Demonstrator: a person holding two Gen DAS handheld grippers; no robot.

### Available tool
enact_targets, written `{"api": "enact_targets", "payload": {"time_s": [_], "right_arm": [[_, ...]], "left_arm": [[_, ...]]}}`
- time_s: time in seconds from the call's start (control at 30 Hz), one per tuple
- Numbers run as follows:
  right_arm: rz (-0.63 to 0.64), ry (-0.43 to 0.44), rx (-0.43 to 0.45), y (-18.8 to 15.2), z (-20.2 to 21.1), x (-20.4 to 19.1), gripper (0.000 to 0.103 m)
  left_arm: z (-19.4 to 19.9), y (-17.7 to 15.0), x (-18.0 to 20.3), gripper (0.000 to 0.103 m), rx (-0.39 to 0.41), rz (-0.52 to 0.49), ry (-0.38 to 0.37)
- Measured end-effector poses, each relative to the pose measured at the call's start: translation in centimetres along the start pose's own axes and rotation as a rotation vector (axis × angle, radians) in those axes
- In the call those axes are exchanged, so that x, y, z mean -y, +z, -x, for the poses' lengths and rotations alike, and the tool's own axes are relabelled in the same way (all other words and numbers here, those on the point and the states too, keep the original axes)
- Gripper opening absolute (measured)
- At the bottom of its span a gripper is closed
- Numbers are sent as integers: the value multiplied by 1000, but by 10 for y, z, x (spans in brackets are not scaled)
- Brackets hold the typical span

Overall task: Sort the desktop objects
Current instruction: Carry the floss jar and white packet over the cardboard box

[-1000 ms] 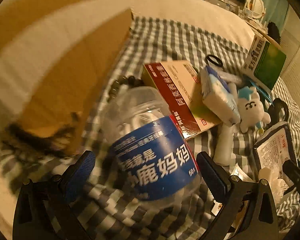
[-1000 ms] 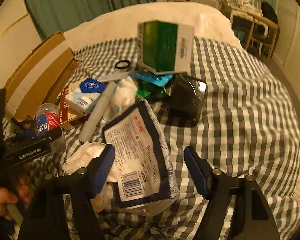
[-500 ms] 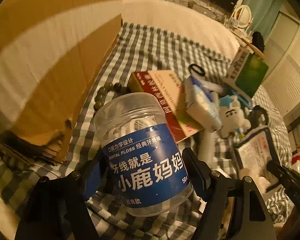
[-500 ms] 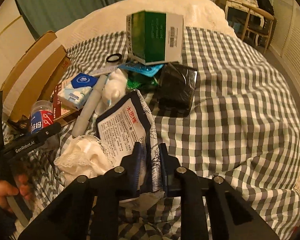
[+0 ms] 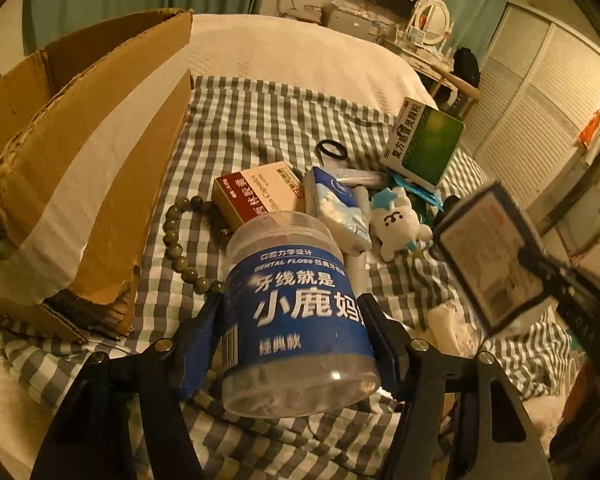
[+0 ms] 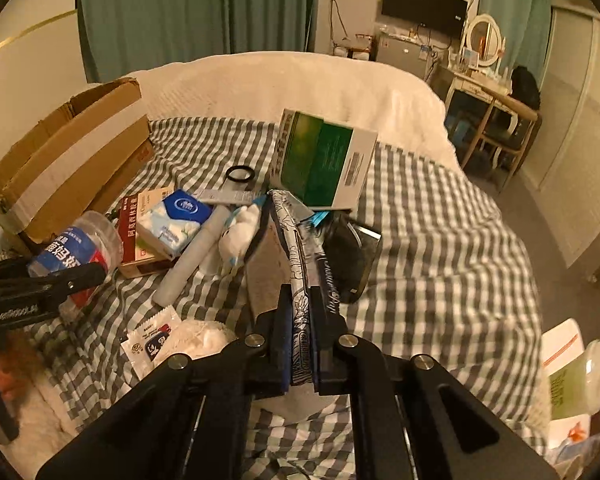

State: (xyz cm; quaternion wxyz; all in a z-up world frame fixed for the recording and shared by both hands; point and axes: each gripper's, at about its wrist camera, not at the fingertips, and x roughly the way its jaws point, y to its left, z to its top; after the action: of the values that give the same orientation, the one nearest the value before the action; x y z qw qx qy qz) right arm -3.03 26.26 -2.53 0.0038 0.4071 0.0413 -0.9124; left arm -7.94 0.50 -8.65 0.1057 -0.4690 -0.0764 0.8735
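Note:
A clear dental floss jar (image 5: 284, 248) with a blue label hangs tilted above the checked bedspread. My left gripper (image 5: 292, 312) grips its lower half, with both blue pads pressed against its sides and the jaws still closing. The same jar (image 6: 80, 240) shows at the left in the right wrist view. My right gripper (image 6: 302, 300) is shut on a flat dark-edged packet (image 6: 296, 240), held edge-up off the bed. In the left wrist view that packet (image 5: 488, 252) shows raised at the right. An open cardboard box (image 5: 80, 160) lies to the left.
On the checked cloth lie a green medicine box (image 6: 324, 160), a tissue pack (image 6: 176, 216), a red-and-cream box (image 5: 256, 192), a bead bracelet (image 5: 180, 240), a white plush toy (image 5: 396, 220), a white tube (image 6: 192, 256), a black pouch (image 6: 352, 256) and a sachet (image 6: 152, 340).
The left jaws closed in on the jar and raised it off the cloth. The right jaws shut on the packet and lifted it from lying flat to standing on edge.

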Motion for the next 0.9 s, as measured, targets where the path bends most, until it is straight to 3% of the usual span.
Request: {"api": "enact_targets", "payload": {"time_s": [0.23, 0.5, 0.67, 0.8, 0.9], "right_arm": [[36, -58, 56, 30, 26, -18, 6], [143, -72, 67, 77, 62, -72, 6], [221, -82, 76, 106, 91, -107, 6], [221, -64, 95, 133, 113, -132, 6], [228, -41, 124, 151, 130, -151, 6]], "left_arm": [[17, 8, -8, 64, -16, -39, -30], [42, 23, -27, 64, 0, -22, -89], [75, 41, -27, 64, 68, -30, -129], [110, 77, -36, 64, 132, -22, -169], [135, 106, -49, 64, 197, -29, -139]]}}
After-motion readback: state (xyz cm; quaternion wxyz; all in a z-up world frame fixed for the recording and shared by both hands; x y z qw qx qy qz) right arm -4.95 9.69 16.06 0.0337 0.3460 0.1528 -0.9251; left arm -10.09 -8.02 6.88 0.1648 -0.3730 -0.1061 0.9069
